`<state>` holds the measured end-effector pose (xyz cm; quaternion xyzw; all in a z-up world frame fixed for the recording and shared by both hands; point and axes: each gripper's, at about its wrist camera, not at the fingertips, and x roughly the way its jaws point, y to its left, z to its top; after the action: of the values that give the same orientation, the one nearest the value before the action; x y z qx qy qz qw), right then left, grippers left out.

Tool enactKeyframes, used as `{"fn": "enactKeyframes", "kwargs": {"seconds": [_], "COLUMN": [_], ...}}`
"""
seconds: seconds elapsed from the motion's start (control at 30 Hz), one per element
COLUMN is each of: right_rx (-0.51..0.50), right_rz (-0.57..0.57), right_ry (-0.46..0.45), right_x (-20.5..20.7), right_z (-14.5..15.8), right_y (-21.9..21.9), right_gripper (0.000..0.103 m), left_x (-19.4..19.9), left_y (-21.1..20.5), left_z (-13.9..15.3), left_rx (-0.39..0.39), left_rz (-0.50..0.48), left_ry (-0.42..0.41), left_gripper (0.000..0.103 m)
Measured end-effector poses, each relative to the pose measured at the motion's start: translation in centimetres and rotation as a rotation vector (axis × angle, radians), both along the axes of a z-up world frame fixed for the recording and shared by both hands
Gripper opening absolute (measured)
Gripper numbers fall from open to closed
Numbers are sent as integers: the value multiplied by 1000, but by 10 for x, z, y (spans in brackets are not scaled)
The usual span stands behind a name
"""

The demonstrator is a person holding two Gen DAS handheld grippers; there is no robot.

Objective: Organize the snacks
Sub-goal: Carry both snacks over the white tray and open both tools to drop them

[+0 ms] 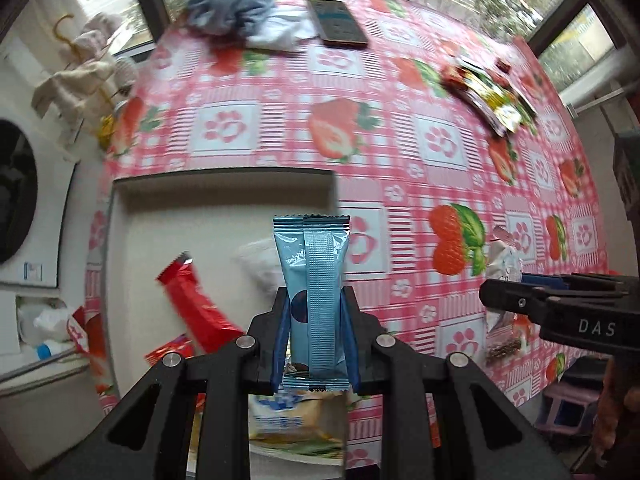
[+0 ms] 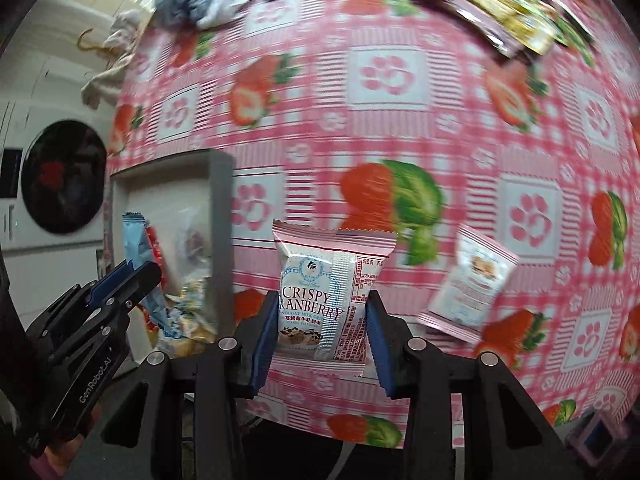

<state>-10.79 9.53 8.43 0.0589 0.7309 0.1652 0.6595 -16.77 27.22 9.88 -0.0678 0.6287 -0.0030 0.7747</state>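
Note:
My left gripper [image 1: 316, 340] is shut on a long light-blue snack packet [image 1: 316, 280], held upright above the near edge of a white box [image 1: 224, 192]. Inside the box lie a red packet [image 1: 196, 308] and a clear wrapped snack [image 1: 260, 260]. My right gripper [image 2: 324, 340] is shut on a pink-and-white Crispy Cranberry packet [image 2: 328, 292], held over the strawberry tablecloth [image 2: 400, 120] right of the box [image 2: 220, 208]. The left gripper [image 2: 116, 292] with its blue packet [image 2: 134, 240] shows at the lower left of the right wrist view. A second pink packet [image 2: 468, 284] lies on the cloth.
A pile of mixed snack packets [image 1: 492, 92] lies at the far right of the table. A dark flat box [image 1: 336, 20] and a blue-grey cloth [image 1: 232, 0] sit at the far edge. A washing machine [image 1: 16, 192] stands left of the table, a pink stool [image 1: 568, 404] lower right.

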Motion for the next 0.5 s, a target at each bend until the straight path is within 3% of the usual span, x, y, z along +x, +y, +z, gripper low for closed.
{"fn": "enactKeyframes", "kwargs": {"seconds": [0.5], "right_rx": [47], "right_rz": [176], "right_ry": [-4], "right_x": [9], "right_z": [1], "right_y": [108], "right_gripper": [44], "left_x": [-17], "left_y": [71], "left_z": [-15], "left_rx": [16], "left_rz": [115], "left_ry": [41], "left_gripper": [26]}}
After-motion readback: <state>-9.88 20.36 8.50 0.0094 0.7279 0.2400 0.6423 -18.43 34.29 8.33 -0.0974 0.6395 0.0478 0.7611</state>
